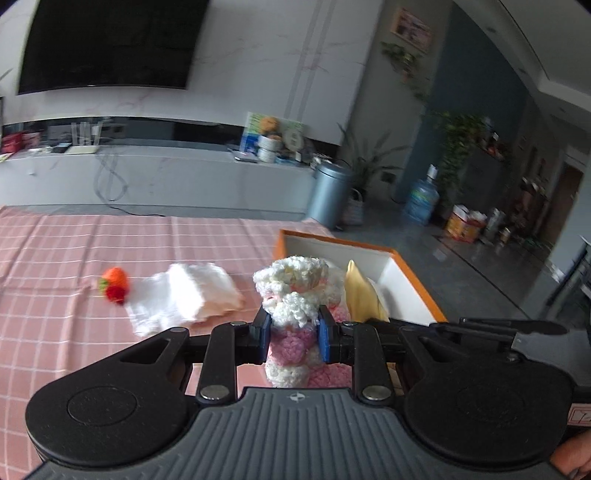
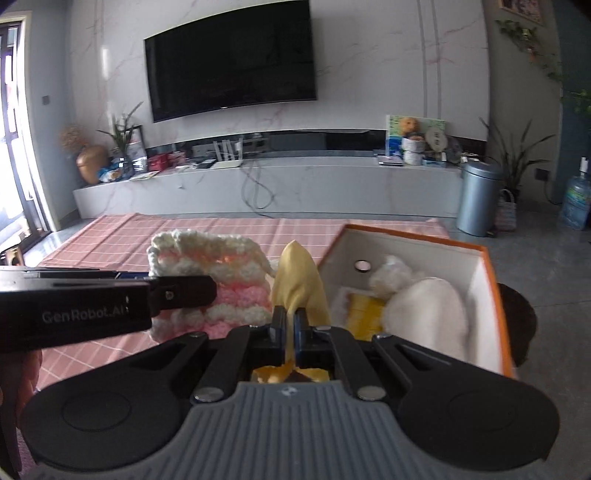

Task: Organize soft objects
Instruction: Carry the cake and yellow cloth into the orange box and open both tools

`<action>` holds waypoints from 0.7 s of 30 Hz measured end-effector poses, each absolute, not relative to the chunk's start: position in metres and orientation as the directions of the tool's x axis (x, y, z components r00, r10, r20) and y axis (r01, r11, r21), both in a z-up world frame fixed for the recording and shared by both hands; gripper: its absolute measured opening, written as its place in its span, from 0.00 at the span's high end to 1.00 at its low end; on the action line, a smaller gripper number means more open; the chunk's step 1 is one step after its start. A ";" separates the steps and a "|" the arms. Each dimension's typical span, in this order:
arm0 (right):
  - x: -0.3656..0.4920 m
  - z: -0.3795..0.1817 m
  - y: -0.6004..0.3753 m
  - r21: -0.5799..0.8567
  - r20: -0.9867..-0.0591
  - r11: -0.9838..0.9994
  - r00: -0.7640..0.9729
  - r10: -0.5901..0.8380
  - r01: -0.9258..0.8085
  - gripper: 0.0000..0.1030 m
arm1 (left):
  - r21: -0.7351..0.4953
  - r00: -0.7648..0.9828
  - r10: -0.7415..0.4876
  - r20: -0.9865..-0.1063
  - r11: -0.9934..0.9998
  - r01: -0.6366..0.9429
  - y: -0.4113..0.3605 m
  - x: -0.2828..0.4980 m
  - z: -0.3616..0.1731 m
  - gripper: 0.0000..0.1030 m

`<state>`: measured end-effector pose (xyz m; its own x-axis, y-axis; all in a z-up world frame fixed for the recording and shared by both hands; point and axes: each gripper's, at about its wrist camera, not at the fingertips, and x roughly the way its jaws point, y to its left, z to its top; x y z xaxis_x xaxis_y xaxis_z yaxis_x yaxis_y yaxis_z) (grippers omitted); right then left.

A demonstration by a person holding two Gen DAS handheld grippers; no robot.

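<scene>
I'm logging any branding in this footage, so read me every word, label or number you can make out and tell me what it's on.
"GenRobot.AI": printed on the black side of the left hand-held gripper, seen in the right wrist view; the last letter is partly cut off.
Framed picture on the wall: too blurred to read.
Packages on the TV bench: print too small and blurred to read.
Water bottle label: unreadable.

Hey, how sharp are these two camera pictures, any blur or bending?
Left wrist view: the strawberry toy and white cloth are smeared, while the knitted pouch in the left gripper stays fairly crisp. Right wrist view: sharper overall; the fisheye bows the TV, and the yellow cloth looks soft.
</scene>
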<state>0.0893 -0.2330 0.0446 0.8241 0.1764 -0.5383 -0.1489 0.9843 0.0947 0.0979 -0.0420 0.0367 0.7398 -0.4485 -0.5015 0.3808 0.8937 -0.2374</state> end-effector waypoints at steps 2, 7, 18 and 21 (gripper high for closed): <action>0.086 0.044 -0.247 0.086 -0.550 0.989 0.823 0.145 -0.117 0.99 | -0.221 0.716 -0.460 -0.525 0.886 0.408 -0.058 0.103 0.034 0.73; 0.087 0.036 -0.278 0.106 -0.615 0.994 0.782 0.097 -0.039 0.99 | -0.145 0.648 -0.481 -0.591 0.853 0.501 -0.099 0.111 0.022 0.73; 0.107 -0.004 -0.288 0.085 -0.743 0.996 0.667 0.051 0.019 0.99 | -0.023 0.544 -0.438 -0.716 0.793 0.609 -0.155 0.128 -0.011 0.73; 0.110 -0.008 -0.290 0.083 -0.754 0.996 0.655 0.046 0.025 0.99 | -0.017 0.532 -0.420 -0.735 0.796 0.605 -0.155 0.134 -0.020 0.73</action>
<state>0.1099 -0.2896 -0.0084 0.6547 0.0463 -0.7545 0.0248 0.9963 0.0826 0.1336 -0.1553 -0.0195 0.5321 -0.4201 -0.7351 0.6047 0.7963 -0.0174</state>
